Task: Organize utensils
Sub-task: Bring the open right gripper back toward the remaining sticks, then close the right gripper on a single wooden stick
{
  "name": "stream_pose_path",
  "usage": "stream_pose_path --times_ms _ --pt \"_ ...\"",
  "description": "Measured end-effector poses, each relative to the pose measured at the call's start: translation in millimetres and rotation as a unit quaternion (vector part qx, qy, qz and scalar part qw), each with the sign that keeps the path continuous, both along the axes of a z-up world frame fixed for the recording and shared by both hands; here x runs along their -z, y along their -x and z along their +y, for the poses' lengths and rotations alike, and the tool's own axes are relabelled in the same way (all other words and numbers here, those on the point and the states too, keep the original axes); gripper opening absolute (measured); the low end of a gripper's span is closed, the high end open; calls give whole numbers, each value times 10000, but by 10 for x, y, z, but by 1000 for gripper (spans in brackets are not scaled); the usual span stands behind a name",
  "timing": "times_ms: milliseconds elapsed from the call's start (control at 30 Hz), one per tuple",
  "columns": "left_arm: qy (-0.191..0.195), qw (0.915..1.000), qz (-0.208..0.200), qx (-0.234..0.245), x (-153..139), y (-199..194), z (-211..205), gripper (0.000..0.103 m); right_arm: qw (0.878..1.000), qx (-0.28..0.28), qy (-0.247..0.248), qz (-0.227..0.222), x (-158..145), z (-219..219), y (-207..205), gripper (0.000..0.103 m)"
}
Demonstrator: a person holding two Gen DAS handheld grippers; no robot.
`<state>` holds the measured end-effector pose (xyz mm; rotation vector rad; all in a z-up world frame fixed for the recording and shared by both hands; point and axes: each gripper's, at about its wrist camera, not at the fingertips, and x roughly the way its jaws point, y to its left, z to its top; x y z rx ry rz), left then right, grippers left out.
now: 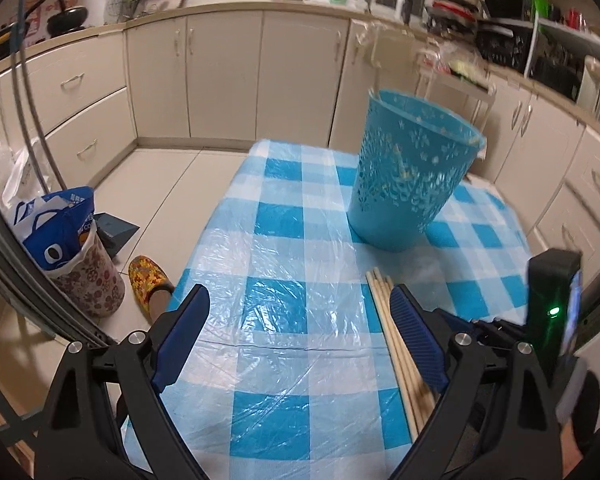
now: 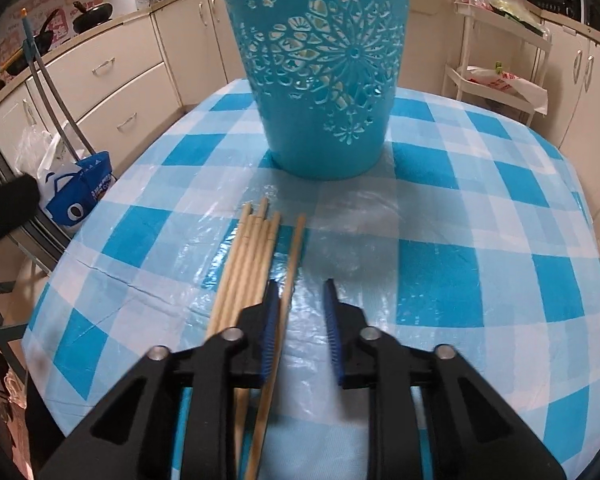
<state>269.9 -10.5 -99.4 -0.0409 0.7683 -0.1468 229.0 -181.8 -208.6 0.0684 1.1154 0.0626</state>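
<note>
A bench (image 2: 460, 272) covered in a blue-and-white checked plastic cloth carries a bundle of wooden chopsticks (image 2: 248, 256) and a blue openwork plastic basket (image 2: 324, 76). The basket stands upright toward the far end of the bench; the chopsticks lie flat in front of it, well short of its base, with their tips pointing toward it.

The right gripper (image 2: 300, 320) hangs low over the near end of the chopsticks, pointing steeply down. Its jaws stand narrow but not closed. One chopstick (image 2: 294, 256), lying slightly apart from the rest of the bundle, runs into the gap between them close against the left blue pad; whether that pad touches it cannot be told. The right pad is clear of it.

The left gripper (image 1: 300, 324) is over the bench to the left of the chopsticks, its jaws spread wide with only cloth between them. The chopsticks (image 1: 396, 344) pass just inside its right finger.

On the floor to the left stand a floral bin (image 1: 92, 280) and a blue bag (image 1: 60, 228).
</note>
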Motion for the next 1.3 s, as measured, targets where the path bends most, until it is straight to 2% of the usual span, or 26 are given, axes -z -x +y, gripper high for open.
stream_pose_path --times_ms 67,133,300,567,1100,1300 --pt "-185 9996 150 153 101 -94 -121 87 10000 90 19 21 -6 -69 12 11" --pt "-434 9983 276 284 212 -183 -245 87 9998 166 49 20 -16 -143 39 9" --pt "-870 9936 549 474 460 -365 -490 87 9985 538 -90 36 -49 -468 191 9" --pt "-1237 9886 758 413 595 -563 -647 87 9969 673 -410 5 -53 -641 277 9" --pt "-1590 9819 915 464 673 -662 -827 82 9921 787 -975 -13 -28 -782 293 9" --pt "-1589 9816 885 586 659 -645 -871 74 9914 804 -1032 -15 -22 -803 296 10"
